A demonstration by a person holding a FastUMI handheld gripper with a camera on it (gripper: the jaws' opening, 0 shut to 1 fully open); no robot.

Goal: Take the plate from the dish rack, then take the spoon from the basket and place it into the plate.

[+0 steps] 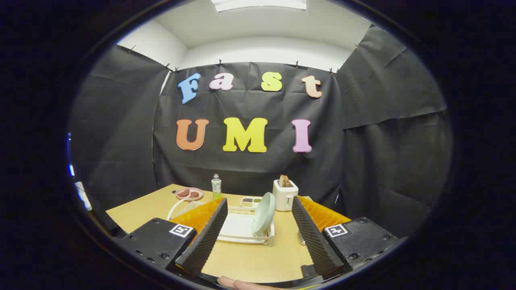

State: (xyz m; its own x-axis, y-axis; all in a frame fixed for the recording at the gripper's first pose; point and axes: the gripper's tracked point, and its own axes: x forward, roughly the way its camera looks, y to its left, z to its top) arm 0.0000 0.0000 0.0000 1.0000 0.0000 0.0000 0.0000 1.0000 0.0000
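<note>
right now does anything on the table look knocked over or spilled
Nothing stands out. The plate stands on edge in the dish rack, the bottle and toaster are upright, and the open tool holds nothing.

Bright overhead light, fisheye-warped edges

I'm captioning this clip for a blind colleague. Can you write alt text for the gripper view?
The open gripper points over a wooden table at a pale green plate standing upright in a white dish rack just ahead of its fingers. Beyond the rack stand a toaster, a bottle and a pink dish.
</note>
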